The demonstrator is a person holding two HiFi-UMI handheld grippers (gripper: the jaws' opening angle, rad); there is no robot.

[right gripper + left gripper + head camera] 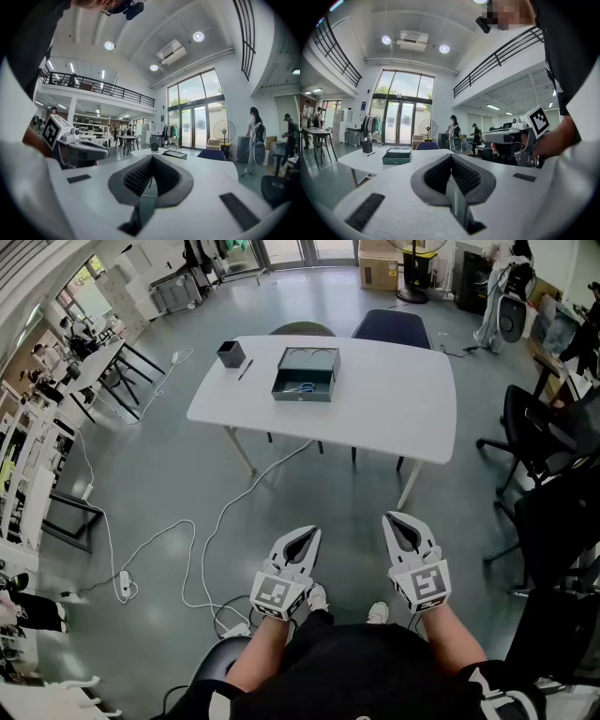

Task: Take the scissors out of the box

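A dark green box [305,377] stands open on the white table [394,404], far ahead of me. Scissors [304,387] with blue handles lie inside it. Both grippers are held low near my body, well short of the table, pointing toward it. My left gripper [308,533] is shut with nothing in it, and so is my right gripper [395,519]. In the left gripper view the box [397,156] shows small beyond the closed jaws, and the right gripper [506,136] is alongside. The right gripper view shows the box [174,153] in the distance too.
A black pen holder [231,353] and a pen [245,369] sit left of the box. Two chairs [392,327] stand behind the table, and black office chairs [544,437] are at the right. White cables [216,531] and a power strip [124,585] lie on the grey floor.
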